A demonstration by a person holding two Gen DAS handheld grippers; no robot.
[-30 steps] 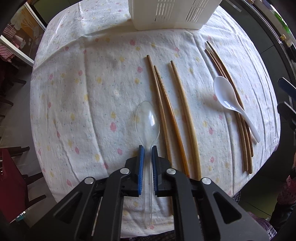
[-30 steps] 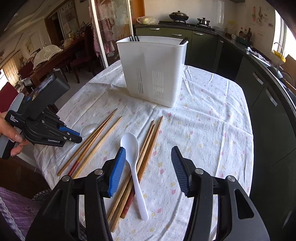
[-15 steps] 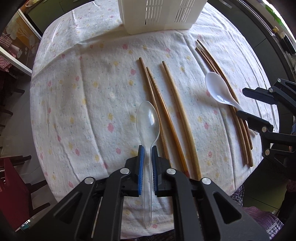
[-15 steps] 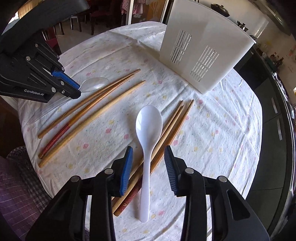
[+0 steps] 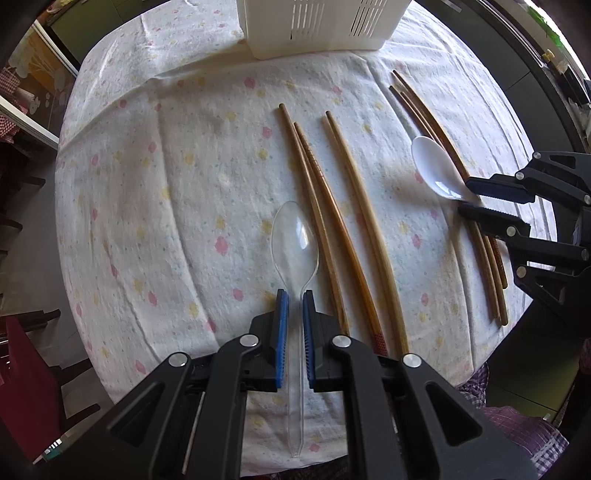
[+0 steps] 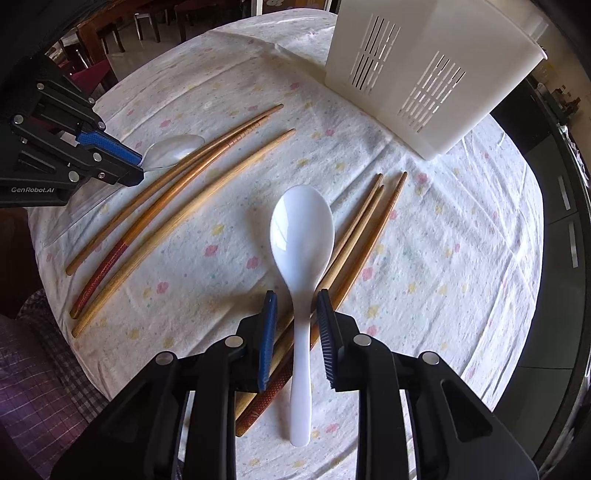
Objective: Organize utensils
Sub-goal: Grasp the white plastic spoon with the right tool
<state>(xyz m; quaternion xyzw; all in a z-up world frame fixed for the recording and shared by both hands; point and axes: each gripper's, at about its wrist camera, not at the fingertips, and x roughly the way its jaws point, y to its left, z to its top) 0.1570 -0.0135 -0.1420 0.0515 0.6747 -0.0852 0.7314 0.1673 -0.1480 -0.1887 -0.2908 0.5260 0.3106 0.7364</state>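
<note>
Left gripper (image 5: 294, 299) closed on the neck of a clear spoon (image 5: 295, 240), pads tight against the thin handle, bowl pointing forward and handle running back between the fingers toward the near edge of the surface (image 5: 166, 184). From the right wrist view, same gripper (image 6: 138, 168) low at the left, clear spoon (image 6: 173, 149) bowl poking out past its tips; whether lifted or resting on the cloth cannot be told. Right gripper (image 6: 295, 299) partly open, straddling the handle of a white spoon (image 6: 301, 236), a gap showing on each side of the handle, pads not touching it. White spoon lying bowl-up on the surface (image 6: 443, 240), its handle crossing three dark chopsticks (image 6: 369, 221) that angle toward the far right. From the left wrist view, right gripper (image 5: 463, 195) at the right edge, tips at the white spoon (image 5: 437, 170), dark chopsticks (image 5: 430, 122) under and beyond it. Three light chopsticks (image 5: 347, 221) side by side just right of the clear spoon, well apart from the dark set; same three (image 6: 177, 206) in the right wrist view fanning between the two spoons. White slotted caddy (image 5: 314, 26) standing upright at the far side of the surface, seen also at the upper right (image 6: 424, 74) in the right wrist view, apart from all utensils. Flower-print cloth covering the surface.
</note>
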